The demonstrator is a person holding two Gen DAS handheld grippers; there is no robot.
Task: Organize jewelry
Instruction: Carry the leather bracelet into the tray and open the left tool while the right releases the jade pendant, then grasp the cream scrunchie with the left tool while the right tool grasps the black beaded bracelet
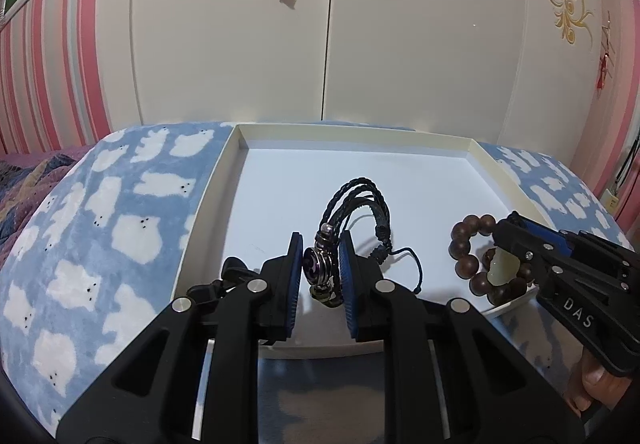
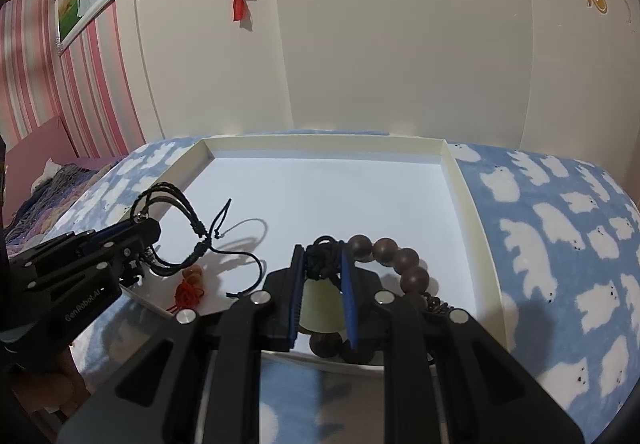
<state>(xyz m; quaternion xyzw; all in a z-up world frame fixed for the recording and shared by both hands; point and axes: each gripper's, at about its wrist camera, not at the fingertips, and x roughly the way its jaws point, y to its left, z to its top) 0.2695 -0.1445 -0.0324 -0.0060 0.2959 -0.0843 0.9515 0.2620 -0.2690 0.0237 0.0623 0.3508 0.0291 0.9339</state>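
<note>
Blue fleece printed with white bears covers the surface under everything we see, and on it lies one shallow white tray with a low cream rim; behind it stand white wardrobe doors with gold scrollwork and red tassels, and pink striped wallpaper to the left. We count two bracelets and two grippers, both over the near part of the tray. Our left gripper is clenched on the black braided bracelet, a bundle of leather cords with a round dark metal charm pinched between the blue pads, its cords arching up above the tray floor and a thin loose tie trailing to the right. Our right gripper is clamped on the wooden bead bracelet, round dark brown beads with a pale greenish stone pendant and a black knotted cord sitting between the fingers. In the right wrist view a small red knotted tassel with tan beads lies on the tray beside the left gripper, near the tray's front edge. The two bracelets hang near each other but apart. Part of a hand shows beneath the right gripper.
</note>
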